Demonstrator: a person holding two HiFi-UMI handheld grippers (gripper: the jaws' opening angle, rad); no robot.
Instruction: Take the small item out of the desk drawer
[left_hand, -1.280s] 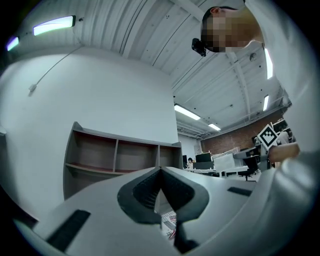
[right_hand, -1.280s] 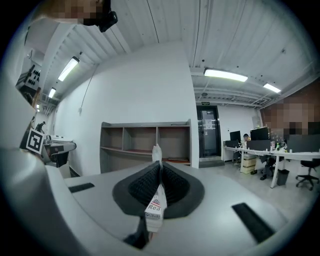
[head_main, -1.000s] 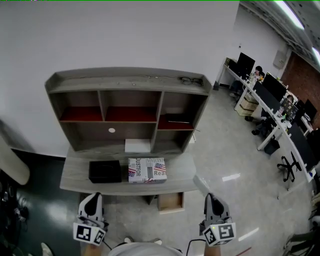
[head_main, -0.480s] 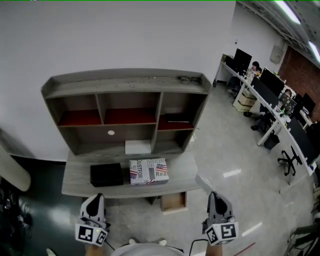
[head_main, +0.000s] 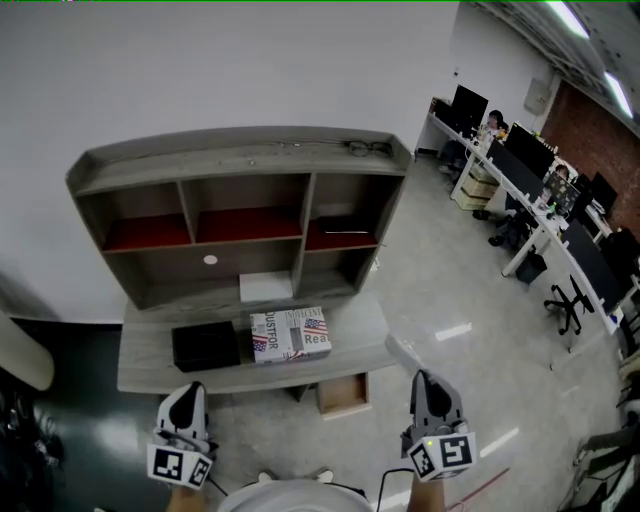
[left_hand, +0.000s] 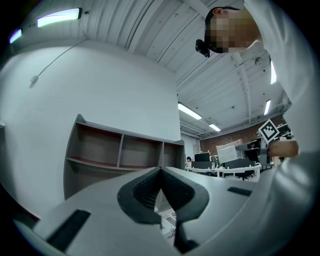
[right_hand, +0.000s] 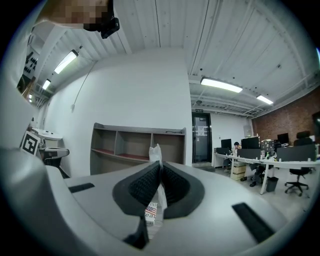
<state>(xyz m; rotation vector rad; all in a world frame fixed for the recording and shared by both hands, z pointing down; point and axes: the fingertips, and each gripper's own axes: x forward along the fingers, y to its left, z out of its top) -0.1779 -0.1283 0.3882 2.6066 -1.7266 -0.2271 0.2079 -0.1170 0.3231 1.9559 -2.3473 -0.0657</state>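
Note:
My right gripper (head_main: 422, 382) (right_hand: 160, 169) is shut on a small thin whitish plastic item (head_main: 400, 355) (right_hand: 155, 151). The item sticks out past the fingertips, in the air in front of the grey desk (head_main: 150, 368). Below the desk's front edge, a light brown drawer (head_main: 343, 394) stands pulled out, and its inside looks bare. At the lower left, my left gripper (head_main: 187, 392) (left_hand: 161, 172) is shut with nothing between its pads and held level before the desk.
On the desk lie a black box (head_main: 206, 346), a newsprint-patterned box (head_main: 290, 334) and a white box (head_main: 266, 288), under a grey shelf unit (head_main: 240, 160). A grey floor stretches to the right toward office desks with monitors (head_main: 530, 170), where people sit.
The head view has drifted, so the desk now sits slightly further left in the picture. Both grippers keep their places and stay shut, the right one still on the item.

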